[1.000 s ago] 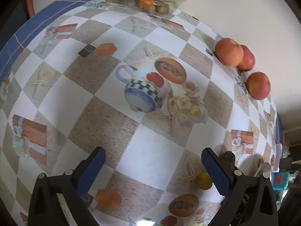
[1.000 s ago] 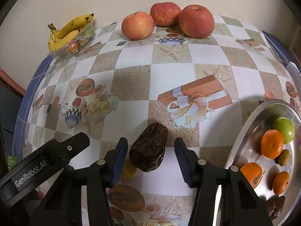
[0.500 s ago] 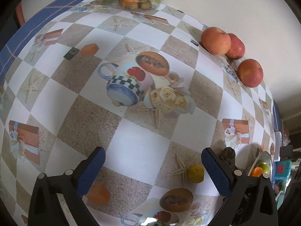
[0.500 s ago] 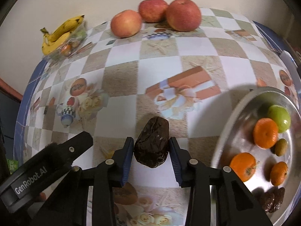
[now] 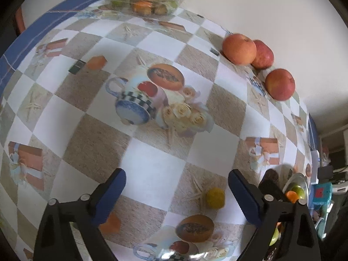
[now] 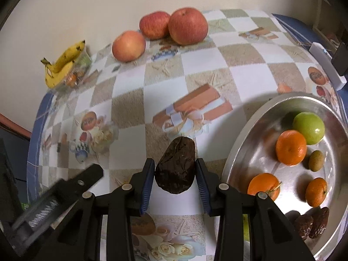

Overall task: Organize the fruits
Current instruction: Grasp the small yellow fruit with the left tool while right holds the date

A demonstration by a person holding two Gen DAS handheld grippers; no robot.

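date in the grip, metal plate next

we have the dark wrinkled date pinched between the blue pads of our right gripper, fingers narrowed onto its sides. it looks lifted just off the tablecloth, though we cannot be sure it is clear of the surface. our left gripper hangs over the cloth with its fingers spread wide and nothing between them; a small yellow fruit lies on the cloth near its right finger.

we judge this to be the carry step: the date is picked and belongs on the metal plate just to the right, where two other dates, three oranges, a green fruit and a small olive-coloured one already sit. the next move calls for a short swing right over the rim, low enough to set the date down beside its kind, and a gentle release, since it looks soft and sticky.

the surface is a checked, printed tablecloth with a blue border, pushed against a plain pale wall. three apples sit along the wall, and bananas rest on a clear tray of small fruit at the far corner. clutter shows past the table's right edge.
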